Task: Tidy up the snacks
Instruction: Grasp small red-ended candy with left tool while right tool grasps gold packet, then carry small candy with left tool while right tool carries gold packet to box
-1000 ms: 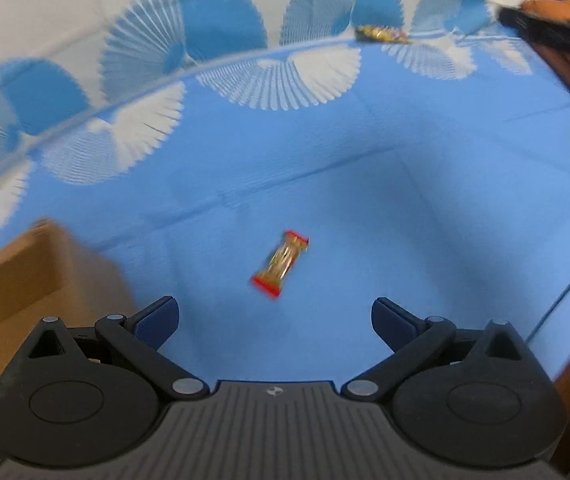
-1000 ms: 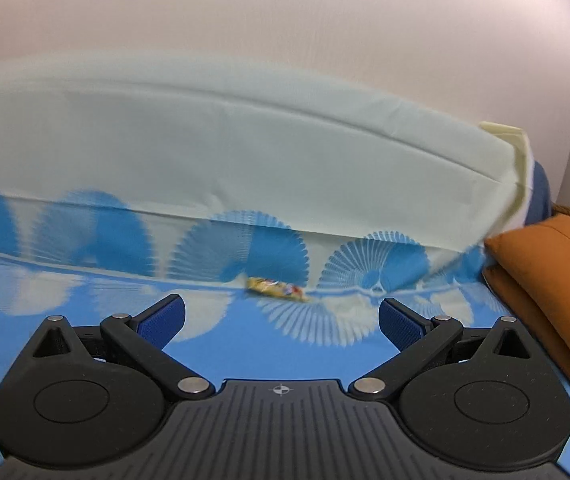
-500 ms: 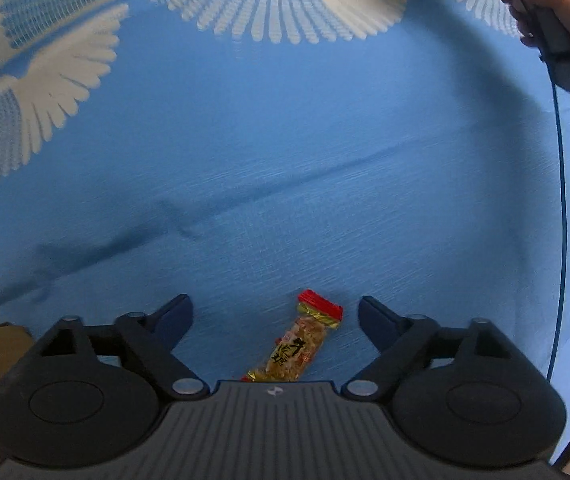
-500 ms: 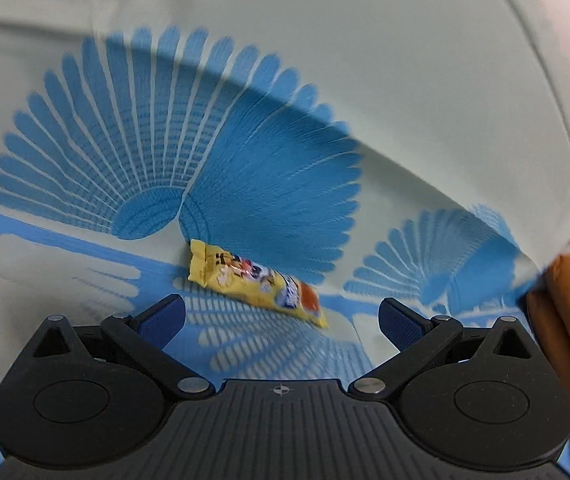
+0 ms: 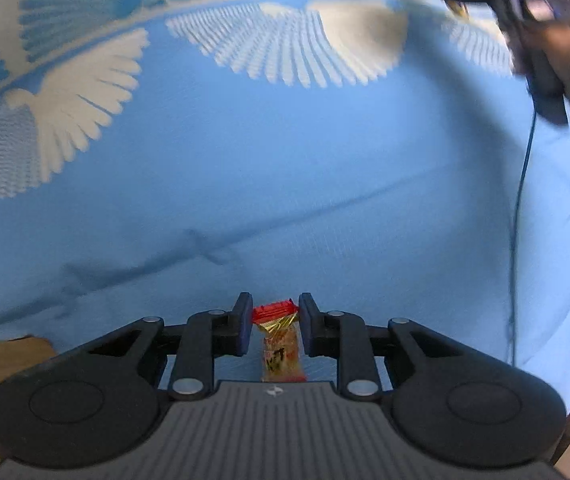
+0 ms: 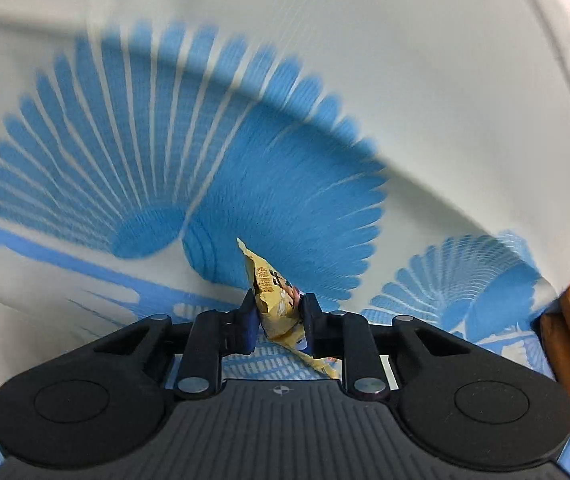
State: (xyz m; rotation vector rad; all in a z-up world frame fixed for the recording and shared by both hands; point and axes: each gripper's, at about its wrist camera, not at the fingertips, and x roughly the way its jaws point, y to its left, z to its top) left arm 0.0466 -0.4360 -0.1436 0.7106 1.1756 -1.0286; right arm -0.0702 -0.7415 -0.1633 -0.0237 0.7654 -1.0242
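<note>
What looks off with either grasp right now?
The yellow snack packet in the right gripper is crumpled, one end tipped up between the closing jaws. The red-ended snack bar sits straight in the left gripper. Nothing spilled.

Bright, even light; edges bend (fisheye), with motion blur up top.

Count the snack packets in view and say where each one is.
2. A red-ended snack packet sits between the left tongs on the blue cloth. A yellow snack packet is pinched, crumpled, in the right tongs. Others may lie out of view.
</note>
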